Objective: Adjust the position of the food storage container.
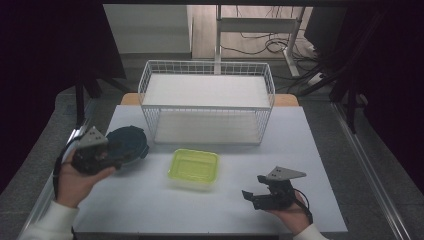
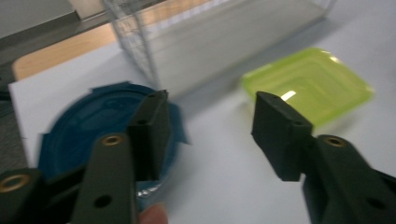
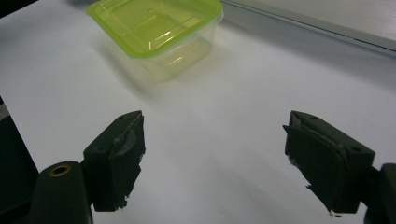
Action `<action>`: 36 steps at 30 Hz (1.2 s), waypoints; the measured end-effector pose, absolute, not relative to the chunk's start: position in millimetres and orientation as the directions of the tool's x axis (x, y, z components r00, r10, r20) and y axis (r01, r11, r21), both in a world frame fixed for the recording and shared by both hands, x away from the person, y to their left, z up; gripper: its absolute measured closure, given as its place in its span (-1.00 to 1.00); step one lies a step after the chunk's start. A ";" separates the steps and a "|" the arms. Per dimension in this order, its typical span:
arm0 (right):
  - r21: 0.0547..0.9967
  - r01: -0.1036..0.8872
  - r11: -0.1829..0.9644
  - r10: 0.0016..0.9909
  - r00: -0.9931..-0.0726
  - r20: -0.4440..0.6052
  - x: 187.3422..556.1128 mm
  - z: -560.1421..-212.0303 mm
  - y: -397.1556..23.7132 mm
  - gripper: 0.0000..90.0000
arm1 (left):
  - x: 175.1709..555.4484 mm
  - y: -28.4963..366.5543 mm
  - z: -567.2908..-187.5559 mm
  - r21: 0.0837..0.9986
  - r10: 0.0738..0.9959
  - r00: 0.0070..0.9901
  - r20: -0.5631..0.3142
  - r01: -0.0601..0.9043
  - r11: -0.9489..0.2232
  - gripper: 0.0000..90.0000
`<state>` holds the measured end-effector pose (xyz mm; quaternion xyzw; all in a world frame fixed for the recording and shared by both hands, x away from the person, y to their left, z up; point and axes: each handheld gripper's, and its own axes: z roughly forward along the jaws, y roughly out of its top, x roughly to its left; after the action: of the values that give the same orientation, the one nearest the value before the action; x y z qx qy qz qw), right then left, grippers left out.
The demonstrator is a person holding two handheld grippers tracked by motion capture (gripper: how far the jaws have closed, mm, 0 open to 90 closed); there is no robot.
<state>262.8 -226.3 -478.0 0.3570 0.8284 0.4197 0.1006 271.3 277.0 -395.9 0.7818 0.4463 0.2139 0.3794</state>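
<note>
A square clear container with a yellow-green lid point(image 1: 194, 167) stands shut in the middle of the white table top point(image 1: 150, 200). A round dark-blue container point(image 1: 129, 142) sits at the table's left side. My left gripper point(image 1: 112, 159) hovers at the blue container's near edge, open, with nothing between its fingers. In the left gripper view, the left gripper point(image 2: 212, 126) has one jaw overlapping the blue container point(image 2: 84, 130), and the green-lidded container point(image 2: 308, 84) lies beyond the other. My right gripper point(image 1: 254, 186) rests open at the front right. In the right gripper view, the right gripper point(image 3: 215, 149) faces the green-lidded container point(image 3: 159, 28) across bare table.
A white wire basket point(image 1: 207, 100) stands at the back of the table, just behind the green-lidded container. The same wire basket point(image 2: 210, 37) appears in the left gripper view. Cables and a desk frame point(image 1: 260, 30) lie on the floor beyond.
</note>
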 end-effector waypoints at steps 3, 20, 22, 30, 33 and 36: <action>0.757 0.514 0.404 0.676 -0.725 0.132 263.8 -480.7 -226.3 -0.55 | 299.3 293.9 -396.2 0.760 0.874 0.486 0.009 0.565 -0.322 0.23; 0.729 0.522 0.444 0.665 -0.737 0.123 268.5 -487.2 -214.5 -0.56 | 412.4 342.6 -441.8 0.560 0.908 0.419 0.003 0.752 -0.349 0.99; 0.723 0.522 0.452 0.663 -0.739 0.120 269.6 -488.4 -211.9 -0.57 | 425.6 340.3 -447.0 0.520 0.900 0.433 0.043 0.760 -0.390 1.00; 0.716 0.526 0.459 0.668 -0.736 0.113 272.6 -490.2 -212.5 -0.57 | 452.0 335.0 -459.0 0.477 0.897 0.438 0.055 0.778 -0.409 1.00; 0.714 0.528 0.461 0.670 -0.734 0.110 273.0 -490.9 -214.3 -0.57 | 457.8 332.6 -466.7 0.458 0.896 0.440 0.052 0.787 -0.413 1.00; 0.717 0.528 0.456 0.673 -0.731 0.110 272.6 -490.8 -216.2 -0.57 | 462.3 332.1 -474.1 0.433 0.891 0.451 0.052 0.794 -0.427 1.00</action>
<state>272.6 -216.2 -490.8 0.3542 0.8479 0.3829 0.0950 462.3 332.1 -474.1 0.8332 0.5057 0.1380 0.1761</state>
